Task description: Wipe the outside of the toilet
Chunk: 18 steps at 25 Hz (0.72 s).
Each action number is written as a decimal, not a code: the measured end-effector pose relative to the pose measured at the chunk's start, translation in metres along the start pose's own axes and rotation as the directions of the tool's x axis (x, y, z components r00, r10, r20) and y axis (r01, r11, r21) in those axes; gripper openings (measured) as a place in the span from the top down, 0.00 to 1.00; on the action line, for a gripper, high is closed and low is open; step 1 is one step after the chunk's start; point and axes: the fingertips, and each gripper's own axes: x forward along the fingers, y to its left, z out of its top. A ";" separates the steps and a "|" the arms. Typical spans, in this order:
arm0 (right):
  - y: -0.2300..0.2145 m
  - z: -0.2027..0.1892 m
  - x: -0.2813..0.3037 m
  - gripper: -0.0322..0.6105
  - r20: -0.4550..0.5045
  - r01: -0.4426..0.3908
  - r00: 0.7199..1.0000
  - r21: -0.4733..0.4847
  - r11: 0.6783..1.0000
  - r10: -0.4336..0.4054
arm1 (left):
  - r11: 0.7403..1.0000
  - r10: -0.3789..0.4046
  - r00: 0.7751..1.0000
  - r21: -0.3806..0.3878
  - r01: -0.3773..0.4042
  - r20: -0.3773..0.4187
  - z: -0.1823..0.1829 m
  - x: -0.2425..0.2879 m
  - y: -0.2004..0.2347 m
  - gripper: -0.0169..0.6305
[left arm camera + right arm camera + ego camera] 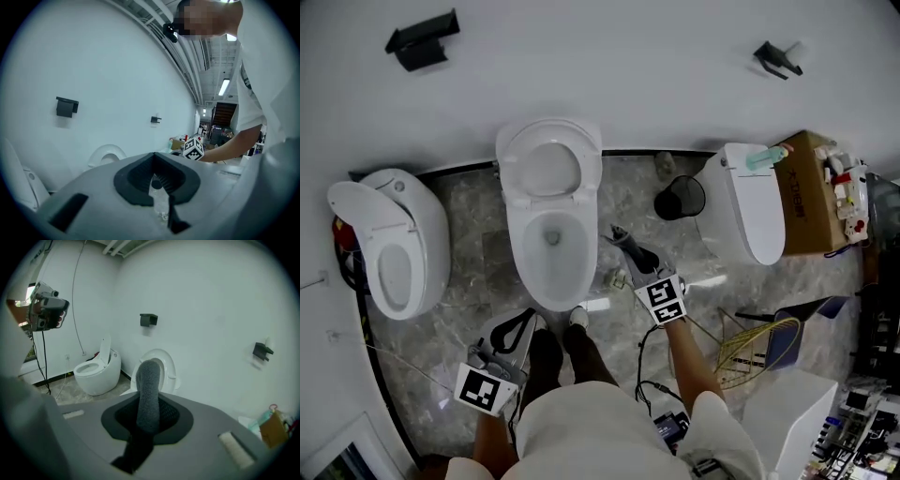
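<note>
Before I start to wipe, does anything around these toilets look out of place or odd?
A yellow wire basket looks tipped over on the floor at the right, and a teal bottle rests on the closed lid of the toilet on the right. Nothing looks spilled or broken.

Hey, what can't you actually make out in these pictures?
Toilet outer sides: head view looks straight down; the rim hides them.
Same toilet, right gripper view: grey cloth in the tongs of the right gripper covers its middle.
Small items by the cardboard box: too small, head view.
Floor, left gripper view: left gripper body blocks it.
</note>
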 end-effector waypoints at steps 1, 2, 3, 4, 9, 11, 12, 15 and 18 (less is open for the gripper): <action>0.003 0.006 -0.012 0.86 0.013 0.008 1.000 0.005 1.000 -0.008 | 1.000 -0.003 1.000 0.011 0.003 0.004 0.006 -0.003 -0.002 0.98; 0.006 0.010 -0.022 0.86 0.024 0.015 1.000 0.009 1.000 -0.015 | 1.000 -0.005 1.000 0.022 0.005 0.008 0.011 -0.005 -0.003 0.98; 0.009 0.014 -0.032 0.86 0.033 0.022 0.999 0.011 1.000 -0.023 | 0.999 -0.008 1.000 0.033 0.008 0.012 0.015 -0.008 -0.004 0.98; 0.012 0.018 -0.042 0.86 0.041 0.030 0.999 0.016 0.999 -0.030 | 0.999 -0.013 1.000 0.048 0.013 0.011 0.019 -0.011 -0.006 0.98; 0.023 0.039 -0.086 0.86 0.093 0.067 0.993 0.058 0.996 -0.072 | 0.994 -0.036 0.999 0.105 0.036 -0.003 0.030 -0.024 -0.013 0.98; 0.025 0.048 -0.103 0.86 0.117 0.086 0.989 0.071 0.994 -0.094 | 0.992 -0.040 0.999 0.119 0.040 -0.003 0.036 -0.028 -0.016 0.98; 0.025 0.053 -0.111 0.86 0.129 0.096 0.986 0.078 0.992 -0.106 | 0.991 -0.039 0.999 0.130 0.039 -0.002 0.039 -0.030 -0.017 0.98; 0.025 0.071 -0.136 0.86 0.169 0.126 0.976 0.086 0.988 -0.139 | 0.985 -0.016 1.000 0.170 0.013 0.016 0.054 -0.036 -0.010 0.98; 0.032 0.092 -0.161 0.86 0.218 0.142 0.963 0.091 0.986 -0.159 | 0.979 0.013 0.999 0.202 -0.021 0.041 0.072 -0.048 -0.003 0.98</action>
